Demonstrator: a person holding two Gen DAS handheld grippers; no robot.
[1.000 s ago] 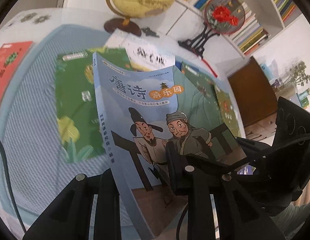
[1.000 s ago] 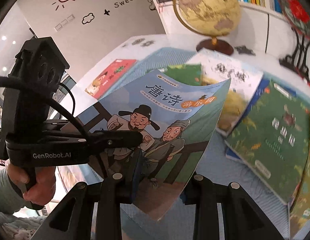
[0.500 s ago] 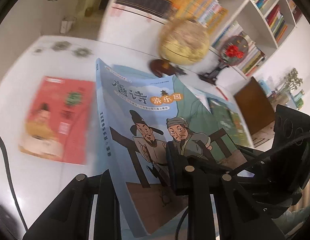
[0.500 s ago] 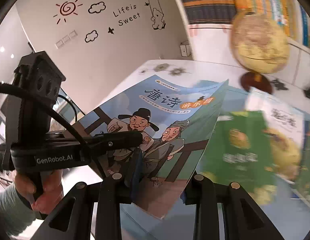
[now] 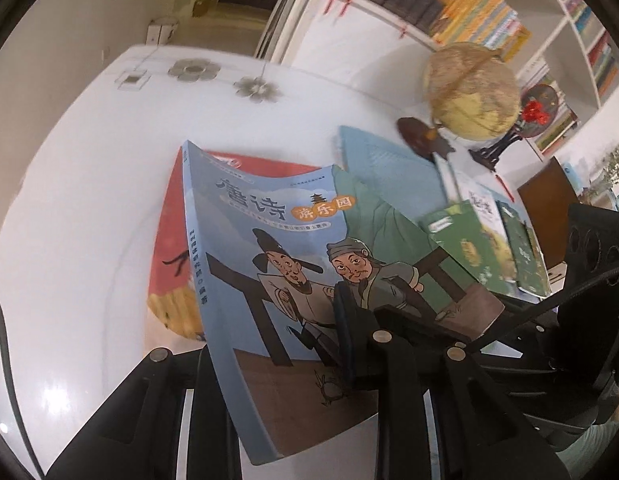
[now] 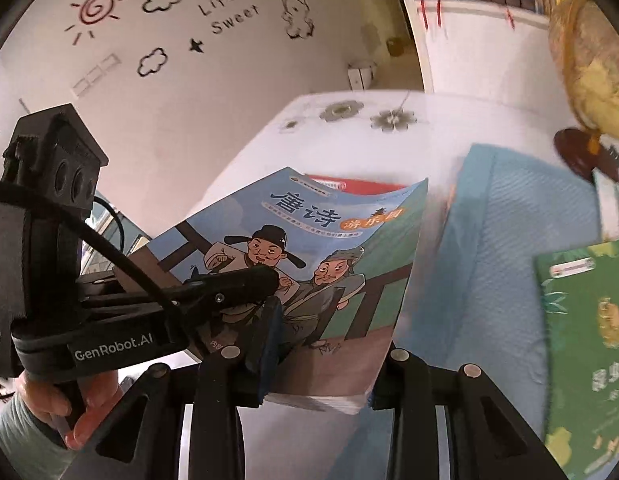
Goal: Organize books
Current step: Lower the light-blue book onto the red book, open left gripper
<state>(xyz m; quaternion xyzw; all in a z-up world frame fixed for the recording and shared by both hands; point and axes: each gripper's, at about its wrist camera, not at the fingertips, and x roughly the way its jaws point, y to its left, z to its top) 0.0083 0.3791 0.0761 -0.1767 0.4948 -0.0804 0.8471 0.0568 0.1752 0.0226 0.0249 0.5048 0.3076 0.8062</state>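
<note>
A blue book with two cartoon men on its cover [image 5: 277, 264] is held in the air above the white table by both grippers. My left gripper [image 5: 285, 340] is shut on its lower edge. My right gripper [image 6: 317, 360] is shut on the same book [image 6: 309, 248], at its other lower corner. A red book [image 5: 169, 256] lies flat on the table directly below the blue one; its top edge shows in the right wrist view [image 6: 361, 185]. Green books [image 5: 481, 248] lie to the right on a light blue mat [image 5: 385, 168].
A globe [image 5: 473, 92] on a dark base stands at the back of the table. A red fan ornament on a black stand [image 5: 537, 108] is beside it. Bookshelves [image 5: 469, 12] line the wall behind. The white table [image 5: 81, 184] extends to the left.
Both grippers have carried the blue book leftward, away from the mat and green books. It now hangs over the red book, which is mostly covered from view.
</note>
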